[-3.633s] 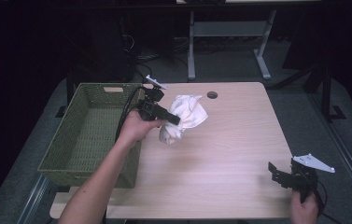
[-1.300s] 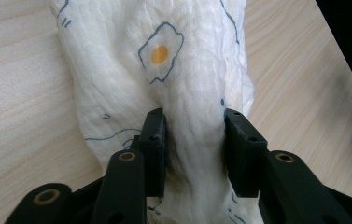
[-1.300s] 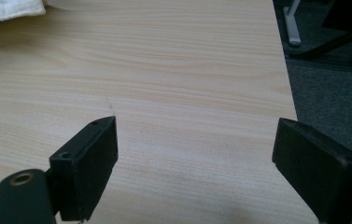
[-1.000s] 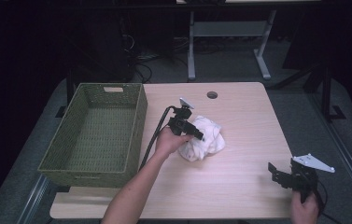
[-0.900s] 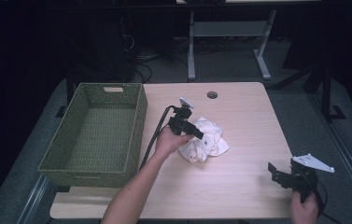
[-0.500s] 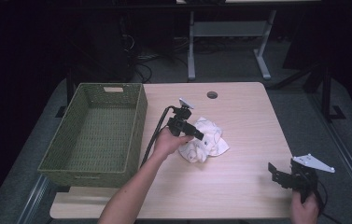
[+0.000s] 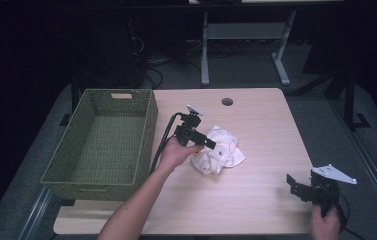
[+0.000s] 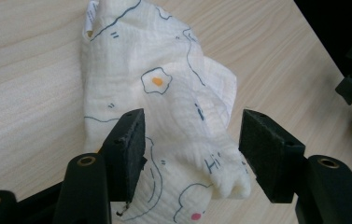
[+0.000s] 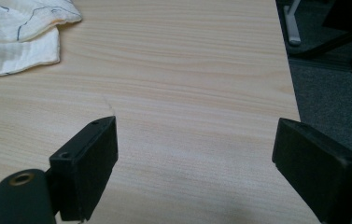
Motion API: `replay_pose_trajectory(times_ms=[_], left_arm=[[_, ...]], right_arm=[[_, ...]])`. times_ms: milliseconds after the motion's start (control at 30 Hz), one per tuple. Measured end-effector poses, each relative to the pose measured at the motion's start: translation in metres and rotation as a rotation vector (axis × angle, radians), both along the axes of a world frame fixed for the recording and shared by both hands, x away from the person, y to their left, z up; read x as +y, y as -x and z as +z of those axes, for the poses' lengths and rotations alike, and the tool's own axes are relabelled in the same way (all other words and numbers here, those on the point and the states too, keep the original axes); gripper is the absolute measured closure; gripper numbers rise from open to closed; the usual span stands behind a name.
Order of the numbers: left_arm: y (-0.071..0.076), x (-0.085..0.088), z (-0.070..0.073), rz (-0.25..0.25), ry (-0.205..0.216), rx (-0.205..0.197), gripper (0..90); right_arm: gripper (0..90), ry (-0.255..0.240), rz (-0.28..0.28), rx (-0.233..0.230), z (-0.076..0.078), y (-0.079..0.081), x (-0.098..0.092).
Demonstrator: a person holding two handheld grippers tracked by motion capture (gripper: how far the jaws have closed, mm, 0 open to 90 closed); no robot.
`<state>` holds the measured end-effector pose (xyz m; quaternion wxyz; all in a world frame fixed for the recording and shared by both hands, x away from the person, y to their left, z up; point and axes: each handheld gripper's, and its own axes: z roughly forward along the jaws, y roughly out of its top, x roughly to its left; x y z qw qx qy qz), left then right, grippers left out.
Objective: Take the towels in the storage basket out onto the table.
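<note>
Wooden table [image 7: 256,125], crumpled cloth [image 7: 220,152] between left gripper [image 7: 211,146] jaws

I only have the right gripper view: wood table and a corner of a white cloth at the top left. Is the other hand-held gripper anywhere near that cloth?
Observer: Yes. The left hand-held gripper is right over the white cloth, with its jaws open on either side of a bunched fold.
Operator: Is the cloth plain white?
Observer: No. It is printed with dark line drawings and a fried egg.
Operator: Anything else on the table?
Observer: A green woven basket stands at the left edge of the table, apart from the cloth.
Operator: And where is my gripper?
Observer: The right hand-held gripper sits near the table's front right corner, jaws open, well away from the cloth.
</note>
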<state>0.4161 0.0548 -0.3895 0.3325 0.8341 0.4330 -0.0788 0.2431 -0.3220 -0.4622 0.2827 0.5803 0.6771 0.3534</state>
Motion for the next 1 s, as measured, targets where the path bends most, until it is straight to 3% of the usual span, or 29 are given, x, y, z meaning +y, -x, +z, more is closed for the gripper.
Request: replay_pose_trajectory(times_ms=[467, 800, 1000], left_arm=[[0.017, 0.017, 0.012, -0.007, 0.041, -0.035, 37.8], [0.028, 0.027, 0.012, -0.006, 0.085, -0.042, 36.9], [0.034, 0.029, 0.011, -0.012, 0.088, -0.053, 36.7]], right_arm=[[13.9, 0.001, -0.002, 0.003, 0.000, 0.000, 0.001], [13.9, 0.014, 0.001, 0.007, -0.001, -0.001, 0.003], [13.9, 0.016, 0.002, 0.009, -0.001, -0.001, 0.004]])
